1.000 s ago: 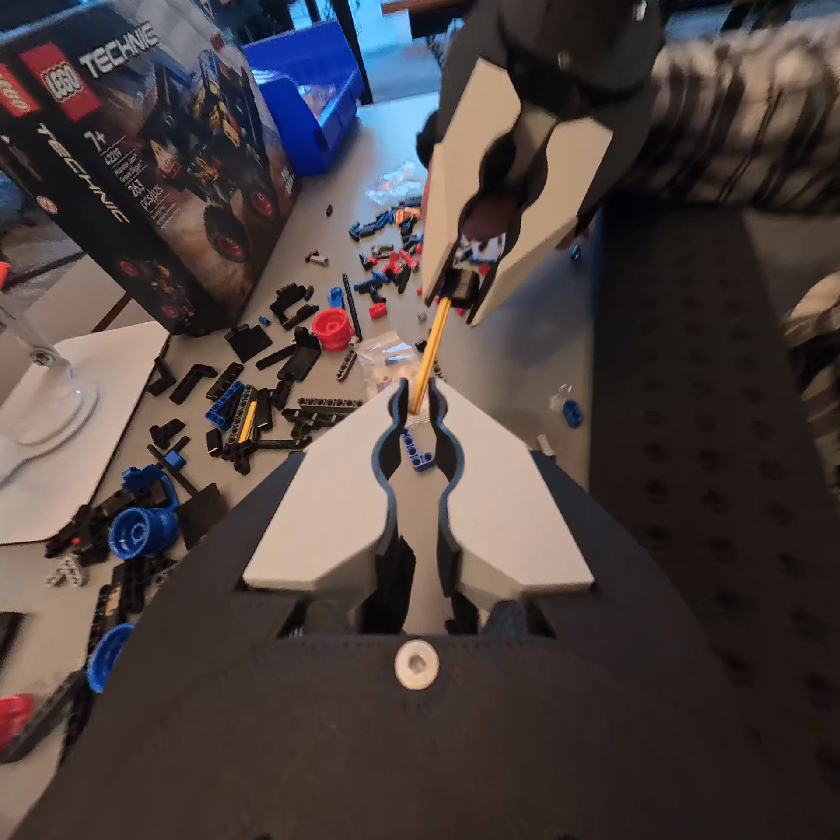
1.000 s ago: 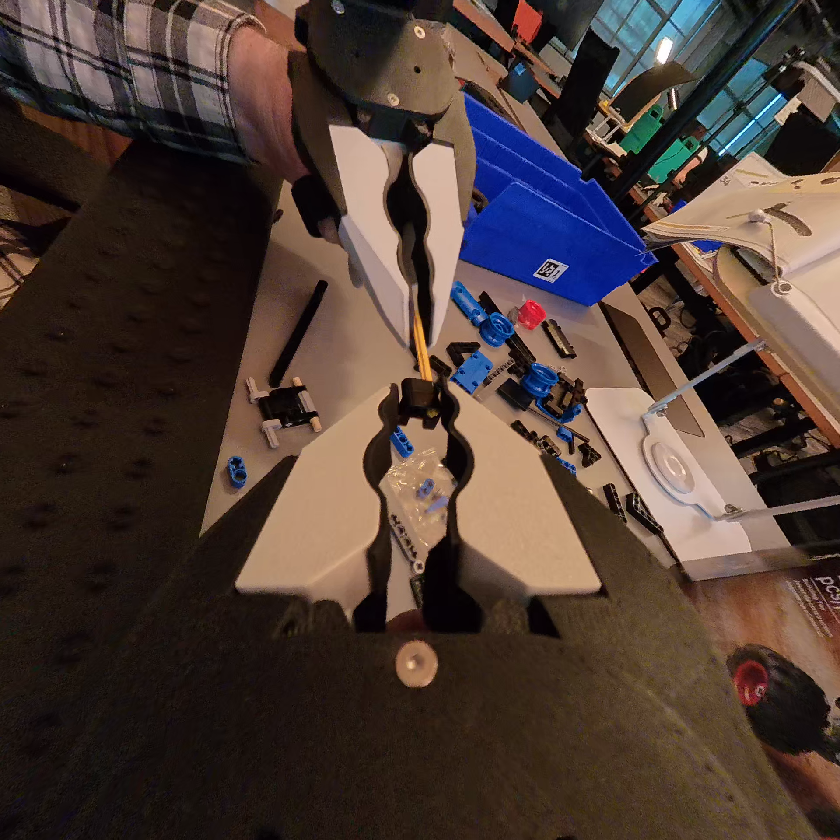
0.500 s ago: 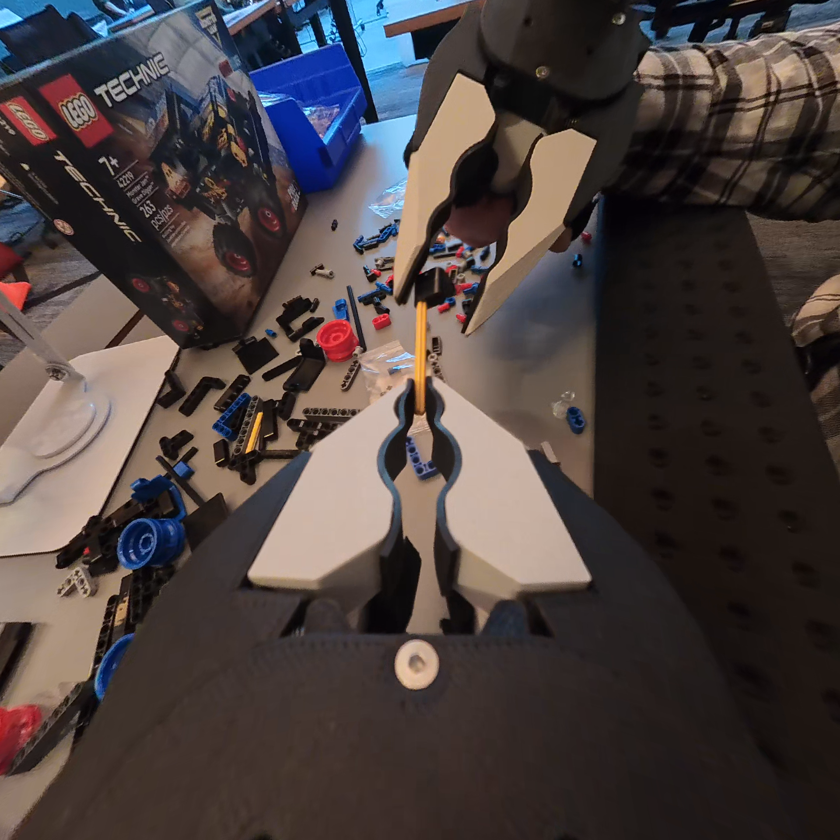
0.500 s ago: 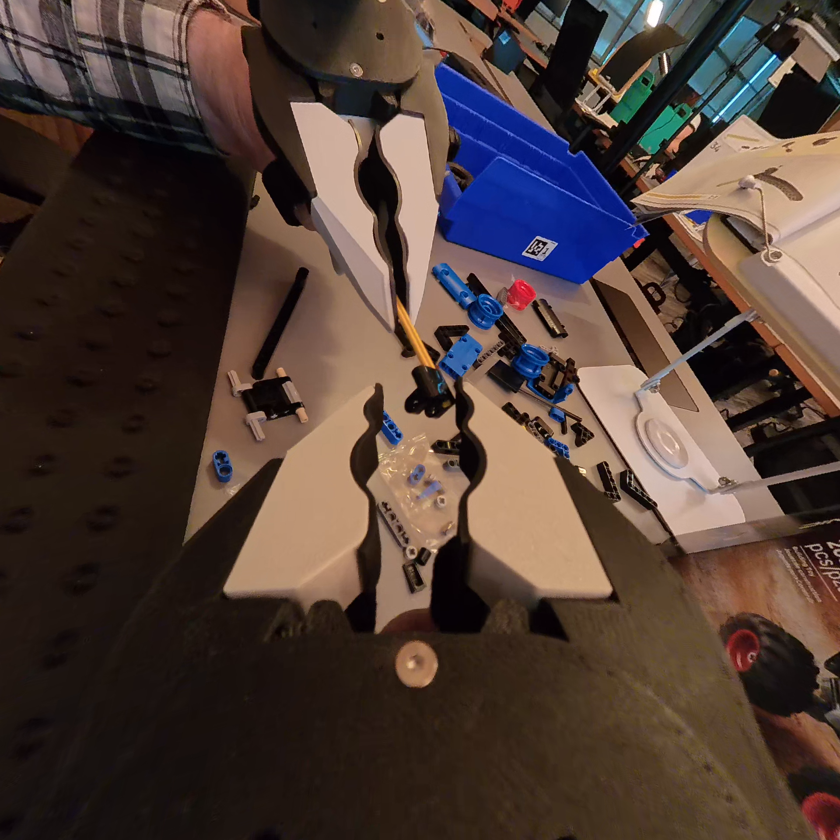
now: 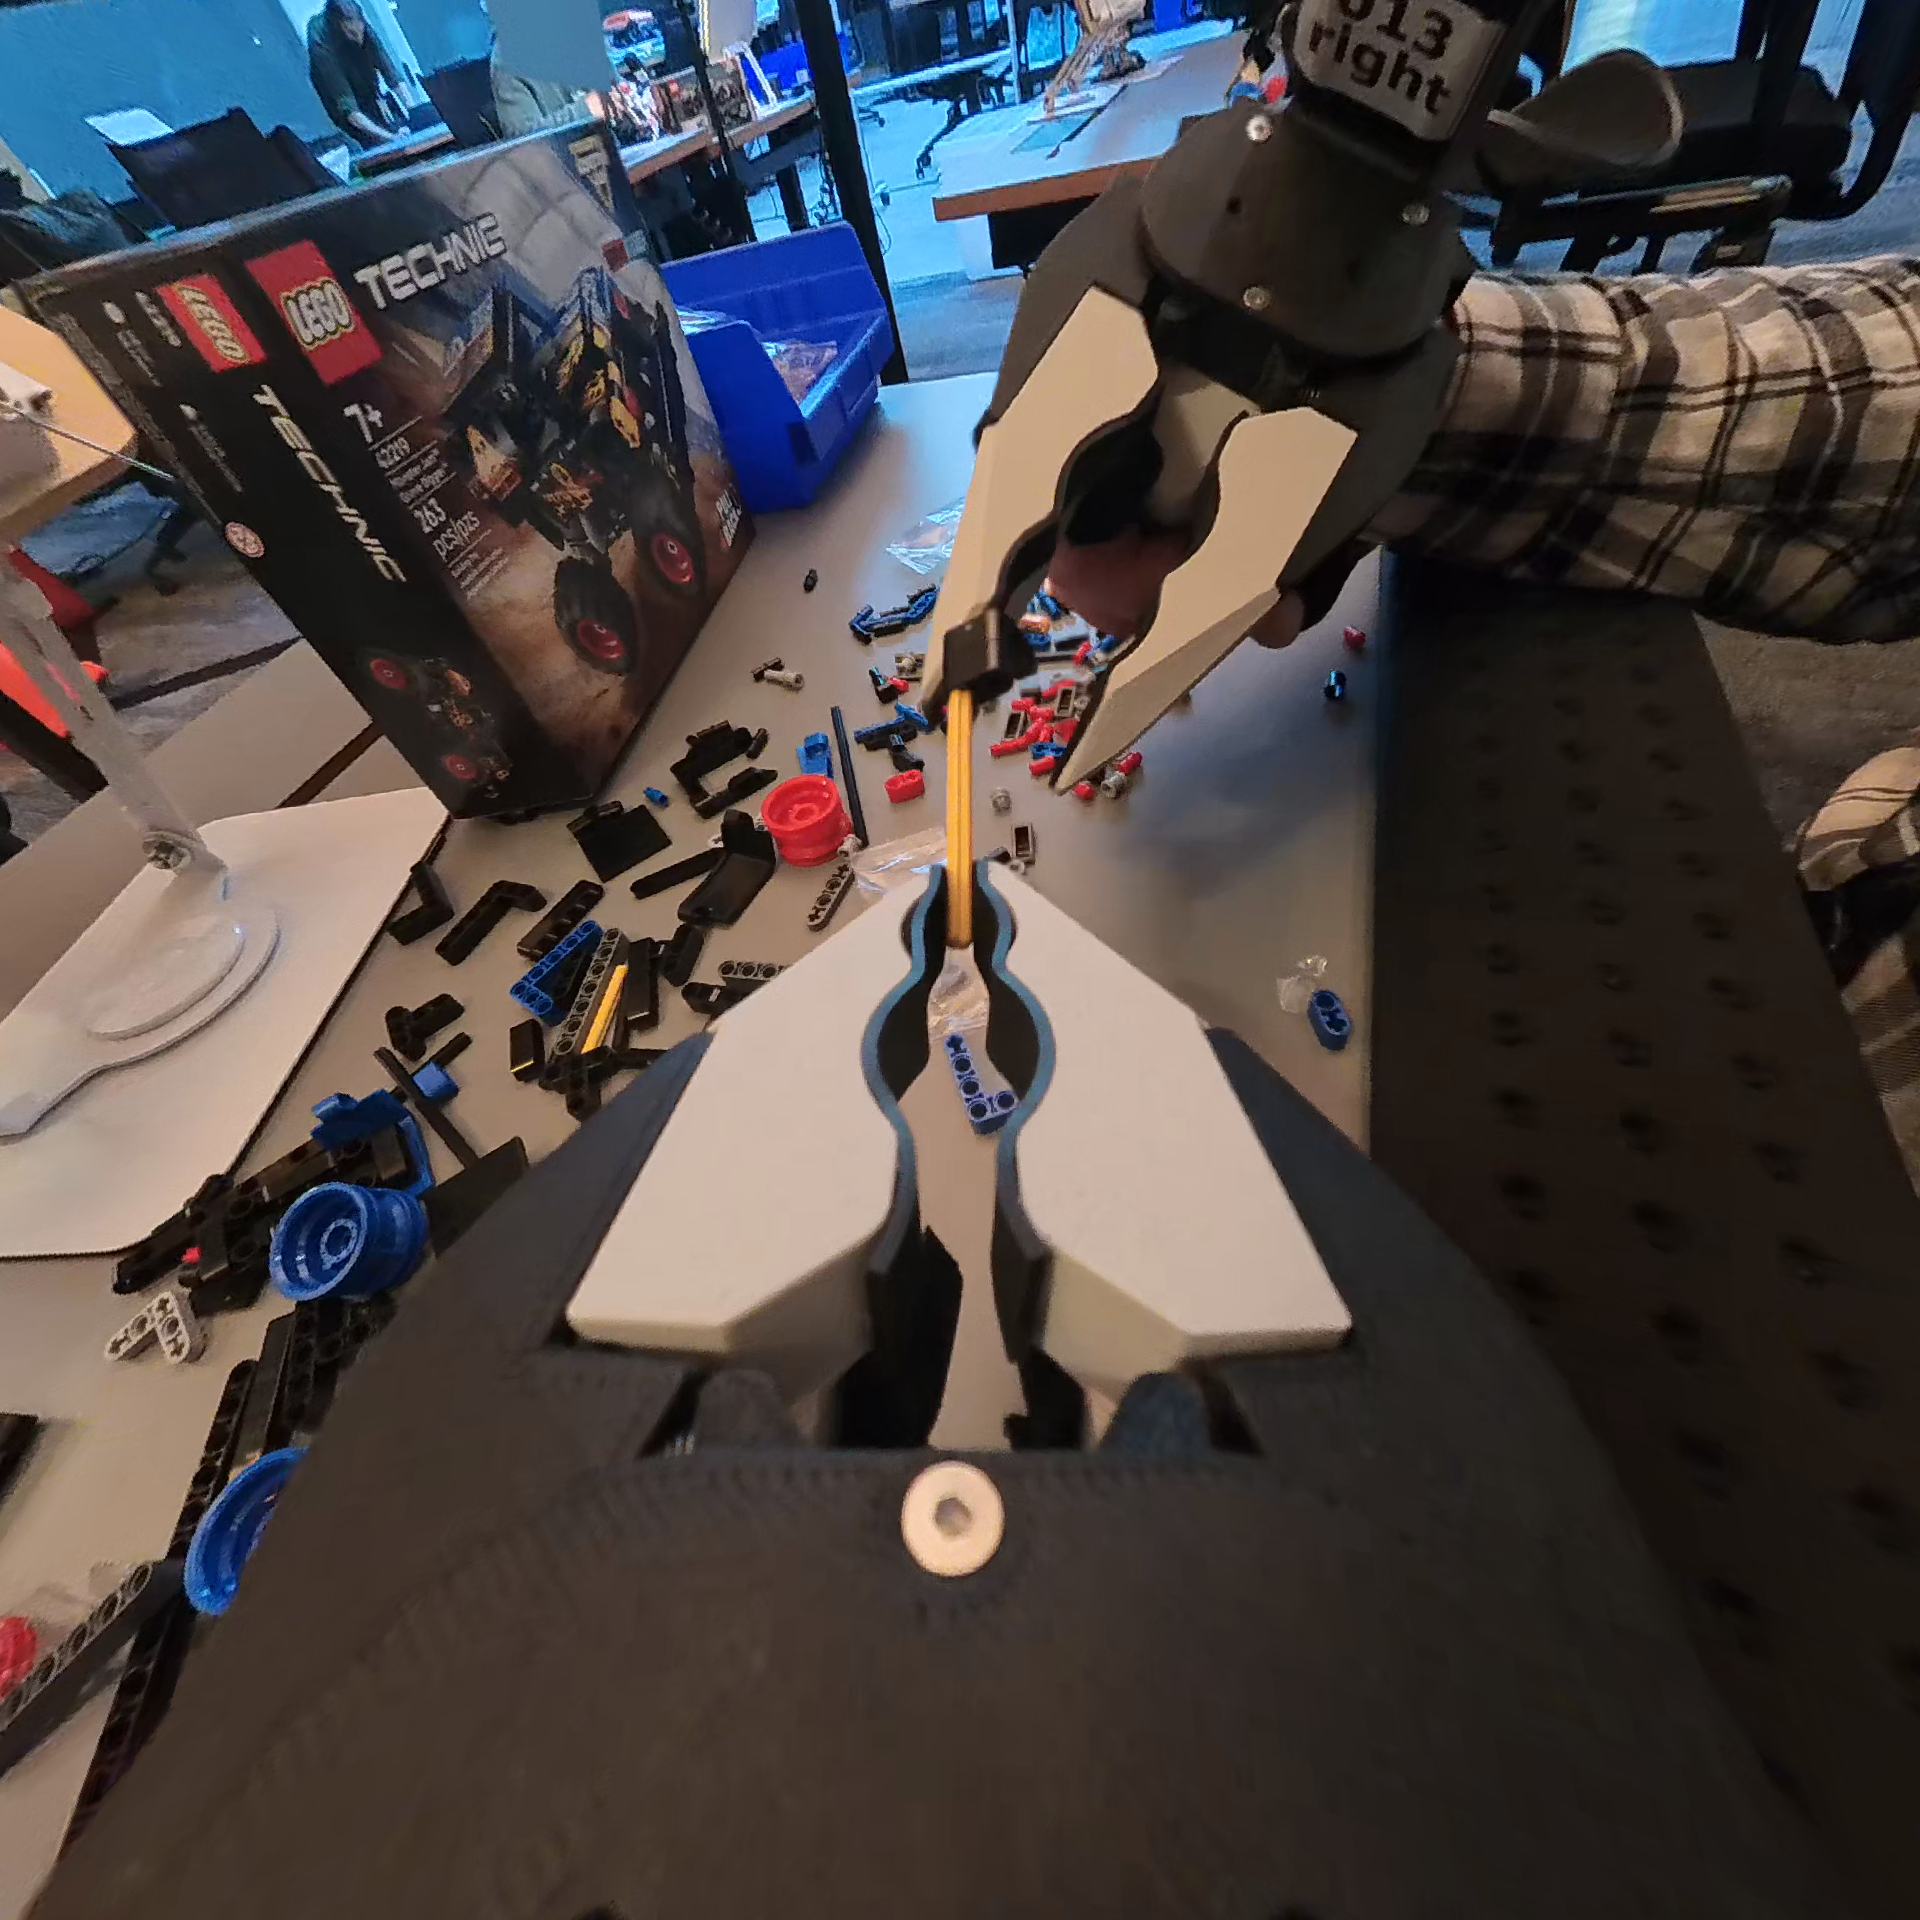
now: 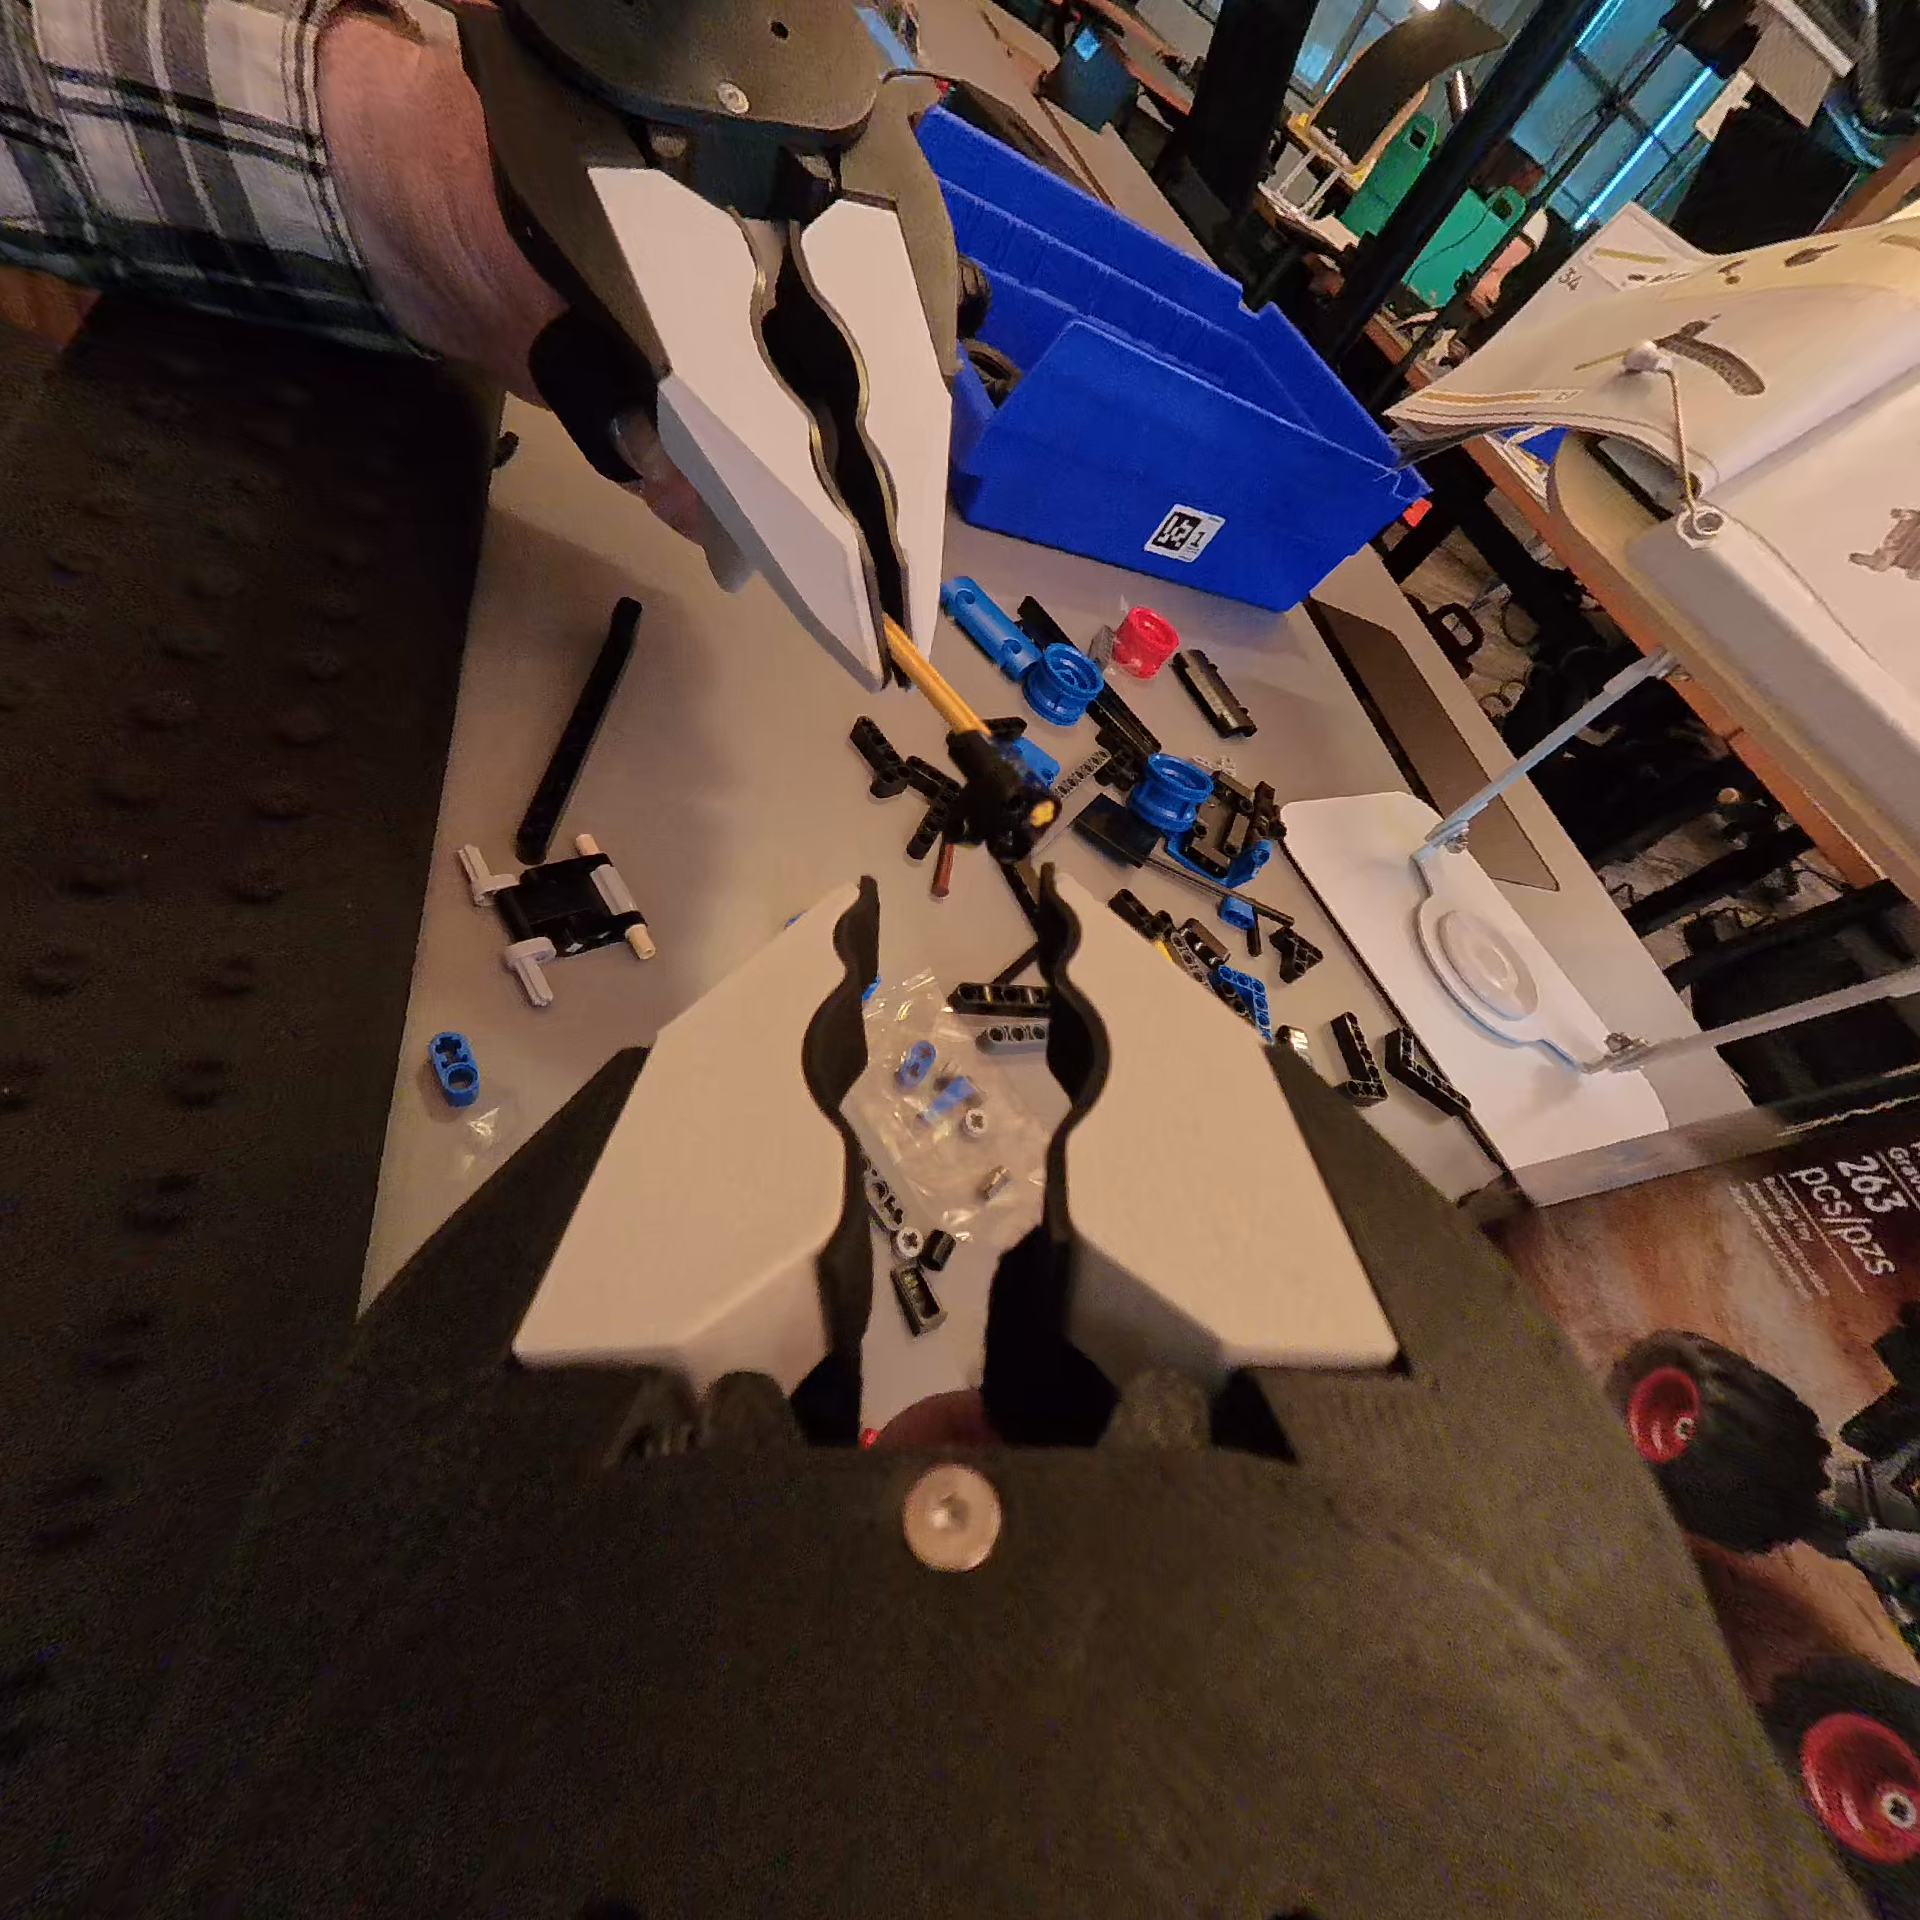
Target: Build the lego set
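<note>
The left gripper (image 5: 958,914) has its jaws pressed on the lower end of the yellow axle (image 5: 959,821), and the black connector (image 5: 975,657) sits on the far end, beside one finger of the right gripper (image 5: 1013,727), whose jaws stand wide. I would keep the axle steady and pull the right gripper straight away. The set box (image 5: 457,468) and the blue bin (image 6: 1164,457) carry printing and a sticker.

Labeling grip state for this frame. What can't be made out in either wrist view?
- Left wrist view: how far the yellow axle runs between the left gripper fingers; they cover it.
- Right wrist view: bag contents, too small.
- Black connector: its hole fit, too small.
</note>
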A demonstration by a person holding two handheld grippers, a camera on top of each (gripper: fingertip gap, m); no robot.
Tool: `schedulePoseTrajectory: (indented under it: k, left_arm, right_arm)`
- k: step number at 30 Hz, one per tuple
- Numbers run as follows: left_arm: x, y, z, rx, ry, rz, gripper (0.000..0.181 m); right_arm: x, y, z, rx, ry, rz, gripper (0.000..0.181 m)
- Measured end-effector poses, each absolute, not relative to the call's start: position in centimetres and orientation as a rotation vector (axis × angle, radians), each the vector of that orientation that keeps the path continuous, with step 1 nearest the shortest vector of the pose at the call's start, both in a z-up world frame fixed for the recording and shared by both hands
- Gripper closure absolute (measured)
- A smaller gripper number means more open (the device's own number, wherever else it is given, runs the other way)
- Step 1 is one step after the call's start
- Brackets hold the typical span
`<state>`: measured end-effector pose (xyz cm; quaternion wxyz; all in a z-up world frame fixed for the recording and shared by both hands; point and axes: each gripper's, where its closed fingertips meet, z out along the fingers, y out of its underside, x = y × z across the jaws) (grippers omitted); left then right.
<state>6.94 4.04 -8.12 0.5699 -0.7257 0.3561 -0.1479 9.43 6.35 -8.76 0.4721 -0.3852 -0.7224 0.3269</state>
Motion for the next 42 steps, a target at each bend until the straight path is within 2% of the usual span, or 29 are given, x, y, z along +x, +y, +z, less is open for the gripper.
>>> schedulePoseTrajectory:
  k: [13, 21, 42]
  left_arm:
    - [7.0, 4.3, -7.8, -1.691, 0.809, -0.345, 0.179]
    - [7.9, 4.2, -8.5, -1.727, 0.827, -0.385, 0.179]
    - [7.9, 4.5, -8.7, -1.723, 0.812, -0.376, 0.179]
  right_arm:
    - [9.1, 6.2, -8.3, -0.964, -1.734, 0.838, 0.148]
    - [8.9, 6.6, -7.8, -0.968, -1.687, 0.839, 0.161]
    - [8.9, 6.7, -7.6, -0.978, -1.676, 0.850, 0.162]
